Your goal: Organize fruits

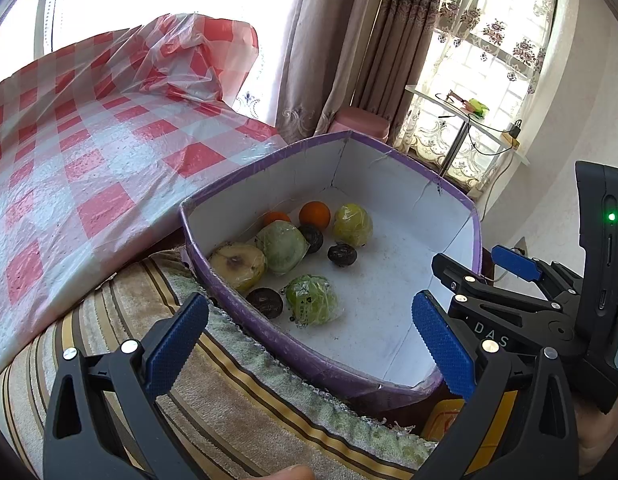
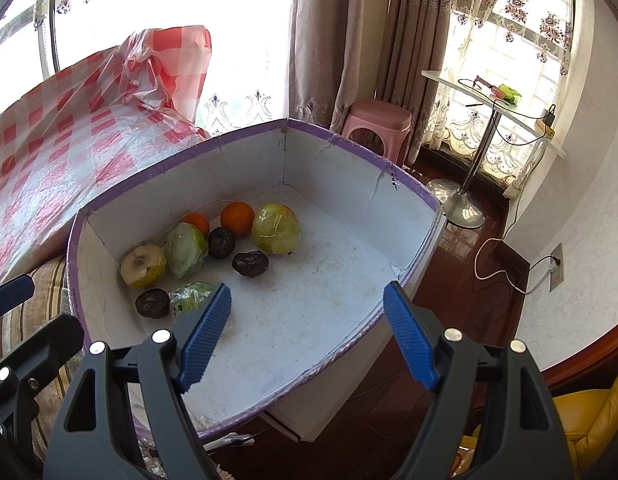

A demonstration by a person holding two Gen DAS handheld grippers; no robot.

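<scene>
A purple-edged white box (image 1: pixel 425 184) (image 2: pixel 181 160) holds several fruits at its left end. Among them are two oranges (image 1: pixel 314 214) (image 2: pixel 237 217), wrapped green and yellow fruits (image 1: pixel 312 299) (image 2: pixel 275 229), a cut yellow fruit (image 1: pixel 237 265) (image 2: pixel 143 265) and dark wrinkled fruits (image 1: pixel 342 255) (image 2: pixel 250 263). My left gripper (image 1: pixel 309 338) stands open above the box's near rim, nothing between its blue pads. Over the bare right part of the box floor, my right gripper (image 2: pixel 307 330) is open and holds nothing. It also shows at the right of the left wrist view (image 1: pixel 469 276).
A table under a red and white checked plastic cloth (image 1: pixel 89 168) (image 2: pixel 49 152) lies left of the box. A striped towel (image 1: pixel 213 392) covers the seat below. Behind are curtains, a pink stool (image 2: pixel 379 126), a glass side table (image 2: pixel 493 100) and a yellow cushion (image 2: pixel 593 420).
</scene>
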